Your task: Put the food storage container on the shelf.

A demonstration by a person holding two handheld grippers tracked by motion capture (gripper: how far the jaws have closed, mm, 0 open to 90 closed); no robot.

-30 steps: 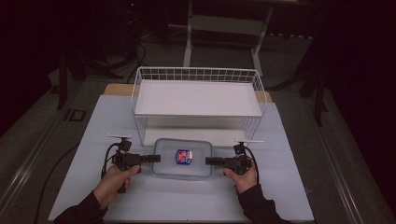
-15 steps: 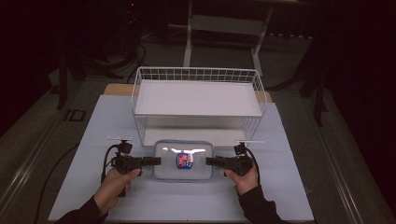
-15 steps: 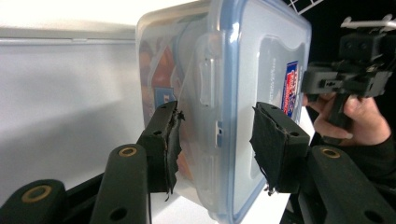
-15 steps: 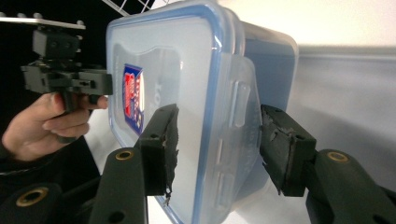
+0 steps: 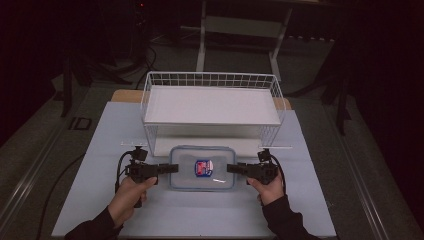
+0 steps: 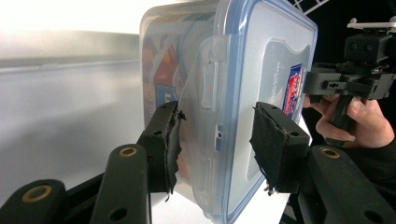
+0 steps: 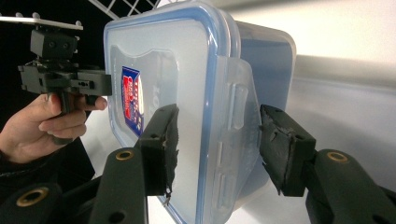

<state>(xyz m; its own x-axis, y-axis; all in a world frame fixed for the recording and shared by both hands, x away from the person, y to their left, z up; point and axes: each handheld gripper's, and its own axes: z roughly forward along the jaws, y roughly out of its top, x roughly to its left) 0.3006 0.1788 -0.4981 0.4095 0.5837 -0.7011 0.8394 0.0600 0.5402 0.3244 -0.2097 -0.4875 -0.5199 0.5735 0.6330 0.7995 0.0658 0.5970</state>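
Note:
A clear plastic food box [image 5: 202, 167] with a blue-rimmed lid and a red-and-blue label sits in front of the wire rack, gripped at both short ends. My left gripper [image 5: 174, 168] is shut on its left end. In the left gripper view its pads [image 6: 166, 140] clamp the latch flap of the box [image 6: 243, 70]. My right gripper [image 5: 231, 168] is shut on the right end. Its pads [image 7: 163, 140] sit on the lid and the base of the box [image 7: 187, 70]. Each gripper view also shows the opposite hand with its gripper at the far end.
A white wire rack [image 5: 210, 80] with a white shelf board stands just behind the box, with a low open space under the shelf. A pale mat [image 5: 100, 150] covers the table. Dark floor and stand legs lie beyond the table.
My left hand has risen slightly with its end of the box, and the box sits a little higher and further right in the high view. The right hand has stayed put.

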